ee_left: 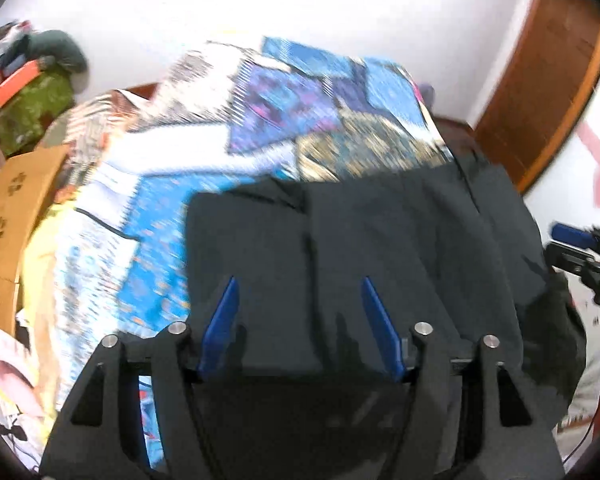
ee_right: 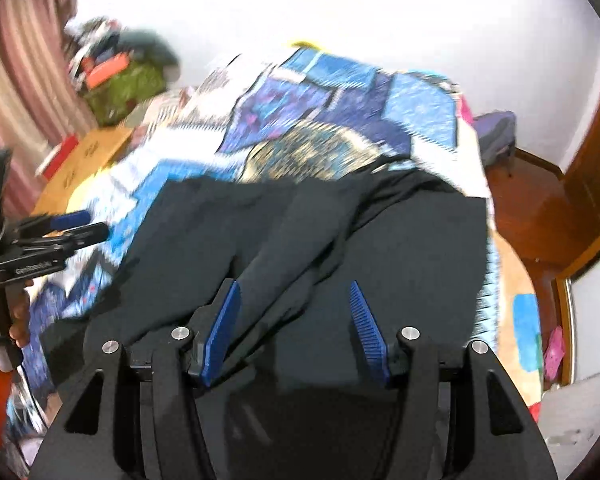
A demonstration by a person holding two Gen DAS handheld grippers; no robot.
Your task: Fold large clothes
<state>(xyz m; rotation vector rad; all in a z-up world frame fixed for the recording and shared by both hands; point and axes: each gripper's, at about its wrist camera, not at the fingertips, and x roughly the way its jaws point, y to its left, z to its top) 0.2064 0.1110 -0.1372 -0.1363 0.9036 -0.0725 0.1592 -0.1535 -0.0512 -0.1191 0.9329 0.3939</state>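
Two claws worked over one bed, and both views were smeared by motion. At the far left of the left wrist view stood a tan cardboard box (ee_left: 8,216) beside the bed, with a heap of mixed clutter on a green patterned bundle (ee_left: 32,108) behind it against the white wall (ee_left: 340,4). Next came the bed itself under a blue, purple and white patchwork bedspread (ee_left: 284,104), and on its near part lay the large dark, nearly black garment (ee_left: 380,232), spread mostly flat with long creases and reaching to the bed's right edge. The left claw (ee_left: 298,292) hung over that cloth with its blue fingers (ee_left: 220,328) standing well apart; nothing was pinched between them, only the garment lying below. At the right edge of that view a brown wooden door frame (ee_left: 540,92) curved down.

Seen from the right wrist, a pink striped curtain (ee_right: 16,80) filled the left edge, and the left claw showed from the side just right of it. The same garment (ee_right: 420,240) lay bunched into a raised fold running toward the camera. The right claw (ee_right: 294,298) had its blue ribbed fingers (ee_right: 370,340) apart, the fold of cloth passing close against the left finger; whether it touched could not be told. Reddish wooden floor (ee_right: 540,208) lay to the right.
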